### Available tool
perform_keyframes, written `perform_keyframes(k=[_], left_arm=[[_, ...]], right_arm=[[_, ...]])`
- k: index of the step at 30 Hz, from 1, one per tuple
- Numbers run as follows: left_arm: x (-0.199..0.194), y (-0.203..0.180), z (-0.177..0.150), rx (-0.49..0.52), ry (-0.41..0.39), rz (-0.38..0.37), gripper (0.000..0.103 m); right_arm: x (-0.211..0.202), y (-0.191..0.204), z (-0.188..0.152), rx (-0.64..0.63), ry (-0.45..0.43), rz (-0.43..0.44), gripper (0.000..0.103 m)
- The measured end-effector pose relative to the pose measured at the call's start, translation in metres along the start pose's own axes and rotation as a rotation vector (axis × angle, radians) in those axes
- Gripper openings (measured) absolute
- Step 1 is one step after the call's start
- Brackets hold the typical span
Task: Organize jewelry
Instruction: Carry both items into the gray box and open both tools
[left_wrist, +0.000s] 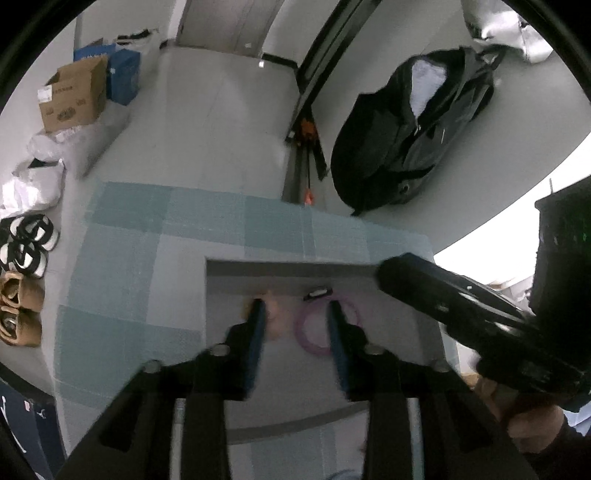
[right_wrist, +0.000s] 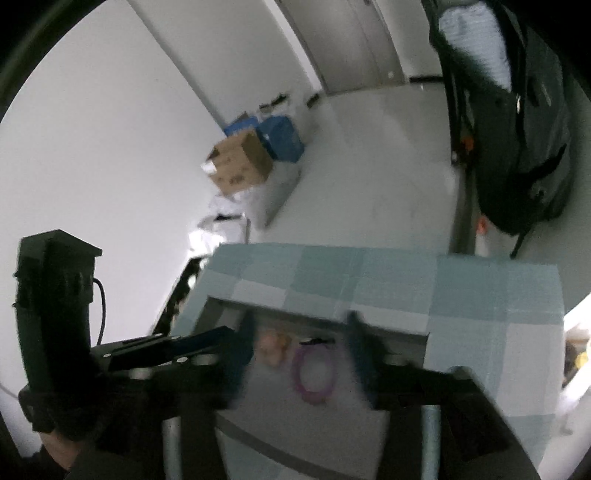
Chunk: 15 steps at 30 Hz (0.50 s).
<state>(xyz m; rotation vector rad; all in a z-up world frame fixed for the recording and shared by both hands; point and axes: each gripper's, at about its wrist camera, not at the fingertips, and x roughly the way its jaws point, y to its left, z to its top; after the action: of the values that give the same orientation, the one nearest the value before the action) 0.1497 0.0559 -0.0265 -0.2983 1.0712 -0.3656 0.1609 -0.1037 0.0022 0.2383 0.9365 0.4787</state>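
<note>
A grey tray (left_wrist: 413, 314) sits on a blue checked cloth (left_wrist: 122, 295). In it lie a purple bangle (left_wrist: 308, 345), a small black-and-white clip (left_wrist: 316, 294) and a pale peach piece (left_wrist: 273, 321). My left gripper (left_wrist: 297, 314) is open and empty above the tray, its fingers on either side of the peach piece and the bangle. My right gripper (right_wrist: 301, 343) is open and empty over the same tray (right_wrist: 340, 432), with the bangle (right_wrist: 314, 373), the clip (right_wrist: 312, 341) and the peach piece (right_wrist: 271, 347) between its fingers. Both views are blurred.
A black backpack (left_wrist: 413, 136) stands on the floor beyond the table. A cardboard box (left_wrist: 74, 96), blue boxes (left_wrist: 123, 77), white bags and shoes (left_wrist: 26, 247) lie along the left wall. The right gripper's body (left_wrist: 480, 325) is close on the left gripper's right.
</note>
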Motion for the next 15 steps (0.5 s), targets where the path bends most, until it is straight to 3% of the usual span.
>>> perform_keyframes(k=[1,3,7,11,12,15], left_arm=[[-0.005,-0.001,-0.001,0.003,-0.019,0.001,0.050],[-0.014,-0.003,-0.002,0.004,-0.053,0.004,0.053],[-0.022,-0.009,-0.005,0.015,-0.084,0.020,0.053],[-0.030,-0.012,-0.012,0.028,-0.111,0.040,0.053],[-0.034,-0.013,-0.015,0.032,-0.121,0.050,0.053],[-0.041,-0.014,-0.022,0.035,-0.139,0.066,0.053]], right_arm=[[-0.005,0.002,0.000,-0.005,-0.021,-0.002,0.068],[-0.016,0.010,0.001,-0.030,-0.060,-0.029,0.071],[-0.028,0.021,-0.002,-0.053,-0.095,-0.109,0.086],[-0.044,0.030,-0.010,-0.067,-0.176,-0.155,0.088],[-0.050,0.032,-0.014,-0.059,-0.199,-0.186,0.094],[-0.064,0.031,-0.020,-0.027,-0.237,-0.154,0.099]])
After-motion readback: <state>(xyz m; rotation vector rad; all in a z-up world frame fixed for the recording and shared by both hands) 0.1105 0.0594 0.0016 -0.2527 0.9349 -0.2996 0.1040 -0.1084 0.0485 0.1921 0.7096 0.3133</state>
